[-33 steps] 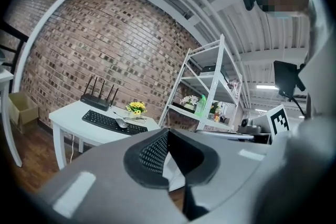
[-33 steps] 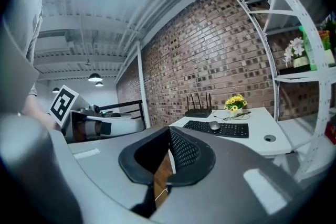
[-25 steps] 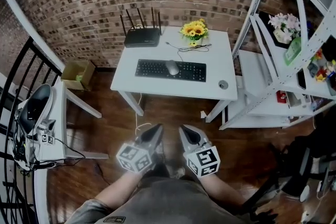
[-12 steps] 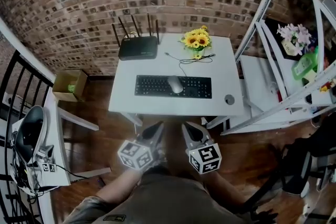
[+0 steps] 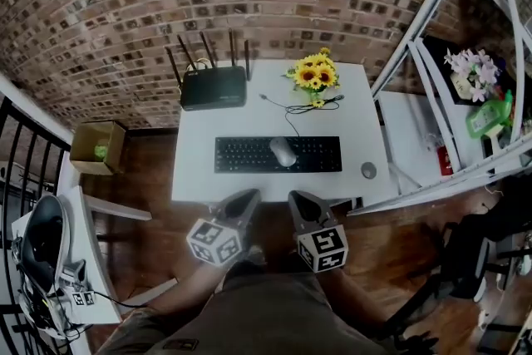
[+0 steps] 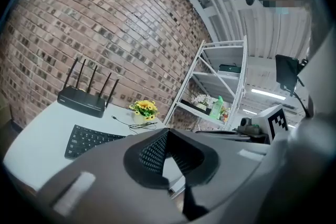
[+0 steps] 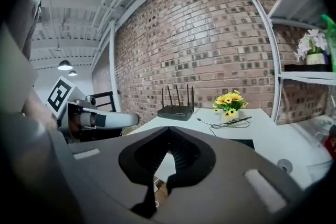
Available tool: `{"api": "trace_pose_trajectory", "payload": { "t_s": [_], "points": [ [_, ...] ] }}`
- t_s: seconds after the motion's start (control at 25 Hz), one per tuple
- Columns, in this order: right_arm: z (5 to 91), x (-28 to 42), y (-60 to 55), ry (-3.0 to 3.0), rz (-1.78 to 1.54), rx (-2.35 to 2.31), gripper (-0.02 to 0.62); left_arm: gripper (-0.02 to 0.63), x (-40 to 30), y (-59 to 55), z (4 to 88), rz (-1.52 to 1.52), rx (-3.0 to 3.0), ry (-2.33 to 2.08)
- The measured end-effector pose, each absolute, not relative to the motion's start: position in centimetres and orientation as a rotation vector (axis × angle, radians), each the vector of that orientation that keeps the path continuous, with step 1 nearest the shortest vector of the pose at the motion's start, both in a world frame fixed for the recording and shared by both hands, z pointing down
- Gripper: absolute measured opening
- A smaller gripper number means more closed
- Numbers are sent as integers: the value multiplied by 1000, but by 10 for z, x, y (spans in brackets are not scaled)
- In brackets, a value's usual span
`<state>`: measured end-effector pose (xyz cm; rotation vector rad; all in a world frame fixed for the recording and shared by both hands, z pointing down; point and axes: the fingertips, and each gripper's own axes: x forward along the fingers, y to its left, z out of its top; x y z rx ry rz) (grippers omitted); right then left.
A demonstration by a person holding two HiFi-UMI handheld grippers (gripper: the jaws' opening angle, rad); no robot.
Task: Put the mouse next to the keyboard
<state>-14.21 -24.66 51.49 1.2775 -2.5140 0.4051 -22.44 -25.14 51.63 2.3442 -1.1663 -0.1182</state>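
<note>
A: So where does the mouse point(image 5: 283, 151) lie?

B: On top of the black keyboard point(image 5: 241, 155), near its middle, on a white table point(image 5: 196, 179). A thin cable point(image 5: 312, 106) seems to run from it back toward a pot of sunflowers point(image 5: 315, 76).

A: And the two claws?

B: Both hang short of the table's near edge, well apart from the mouse. The left gripper point(image 5: 246, 197) has its jaws pressed together at the tips, with nothing between them. The right gripper point(image 5: 298, 199) is the same, closed and empty.

A: How should the pick go?

B: My judgement is to open one claw wide before reaching, come down over the mouse from above, and close across its narrow sides. Lift it clear of the keys so none are dragged. Bare table shows at the keyboard's right end, but a small round object point(image 5: 368, 170) sits near there. Set the mouse just beside the keyboard and mind the cable's slack.
</note>
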Motion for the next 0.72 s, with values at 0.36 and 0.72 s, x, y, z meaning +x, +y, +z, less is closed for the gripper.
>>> {"api": "trace_pose_trajectory", "payload": {
  "t_s": [0.36, 0.72],
  "points": [
    [541, -137, -292, -2486, 407, 1245, 12, -3, -220, -295, 541, -63, 2313, -1184],
    [573, -121, -343, -2467, 423, 1138, 14, -3, -214, -336, 564, 9, 2227, -1279]
  ]
}}
